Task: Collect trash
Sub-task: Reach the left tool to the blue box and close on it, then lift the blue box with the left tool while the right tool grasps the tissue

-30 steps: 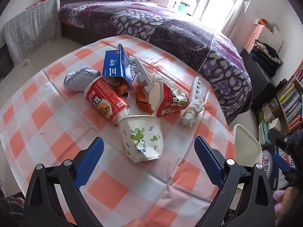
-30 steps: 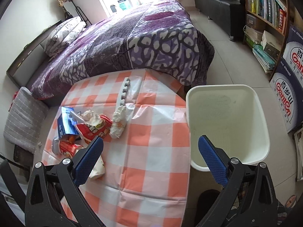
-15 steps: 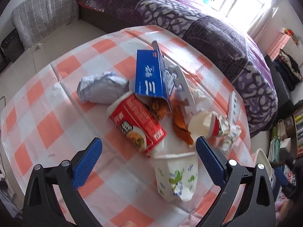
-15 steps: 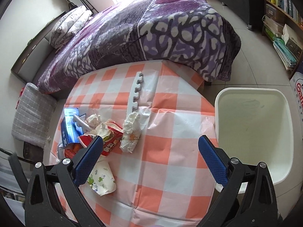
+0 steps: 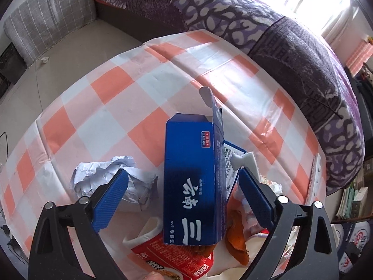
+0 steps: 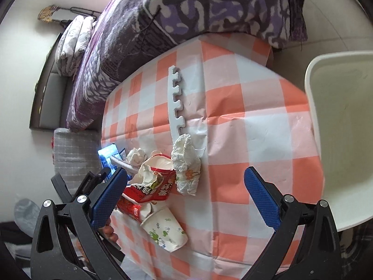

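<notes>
A trash pile lies on the orange-checked tablecloth point(image 5: 112, 86). My left gripper point(image 5: 183, 174) hangs steeply over it, its jaws closing with the blue carton point(image 5: 191, 182) between them; neither pad touches it. A crumpled white paper point(image 5: 98, 177) lies under the left pad. A red noodle cup point(image 5: 172, 259) and orange peel point(image 5: 235, 240) lie below the carton. My right gripper point(image 6: 185, 172) stands open above a tissue wad point(image 6: 186, 168), a torn red cup point(image 6: 149, 186) and a leaf-printed paper cup point(image 6: 165, 231). A white toothed foam strip point(image 6: 174, 102) lies beyond.
A white bin point(image 6: 312, 107) stands off the table's right edge in the right wrist view. A bed with a purple patterned cover point(image 5: 256, 23) borders the table's far side. A grey checked cushion point(image 5: 46, 23) lies on the floor at the left.
My left gripper moved in over the pile, so the blue carton now sits between its jaws, which have narrowed. My right gripper sank toward the table and rolled; the bin slid to the right.
</notes>
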{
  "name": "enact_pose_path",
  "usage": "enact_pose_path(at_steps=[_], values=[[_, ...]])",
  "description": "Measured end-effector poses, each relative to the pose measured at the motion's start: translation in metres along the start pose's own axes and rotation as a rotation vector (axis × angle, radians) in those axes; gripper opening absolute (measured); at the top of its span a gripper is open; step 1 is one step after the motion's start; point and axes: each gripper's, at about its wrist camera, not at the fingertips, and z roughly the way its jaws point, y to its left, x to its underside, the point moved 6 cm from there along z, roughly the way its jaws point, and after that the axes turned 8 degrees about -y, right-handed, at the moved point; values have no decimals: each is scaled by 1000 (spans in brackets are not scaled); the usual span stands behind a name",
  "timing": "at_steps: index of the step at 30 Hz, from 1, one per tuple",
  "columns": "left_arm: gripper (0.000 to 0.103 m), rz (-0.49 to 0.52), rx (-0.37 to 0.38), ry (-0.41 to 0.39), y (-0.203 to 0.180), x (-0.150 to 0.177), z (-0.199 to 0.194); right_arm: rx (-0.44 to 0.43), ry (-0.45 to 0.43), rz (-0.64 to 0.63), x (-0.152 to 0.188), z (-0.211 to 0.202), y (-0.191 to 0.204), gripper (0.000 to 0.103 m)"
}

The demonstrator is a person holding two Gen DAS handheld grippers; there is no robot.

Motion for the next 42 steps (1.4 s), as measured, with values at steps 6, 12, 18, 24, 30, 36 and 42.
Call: enact_pose_path(at_steps=[6,12,18,24,30,36,42], values=[[51,5,56,81,-14,9,7,-87,43,127,3,16,6,96],[36,33,114,57,-22,23,-8,-92,68,129,7,20,11,96],[35,-25,214,-20,-11,32,-54,-48,27,102,-4,24,1,96],[35,-44,221,-146,7,36,-102,29,42,-32,9,41,8,96],[35,-39,244,-147,9,35,-110,136,25,-101,23,56,1,94],[35,-11,250,-125,3,44,-108,213,-5,-178,29,60,0,84],[35,2,253,-117,1,49,-108,233,-3,-245,38,71,9,85]])
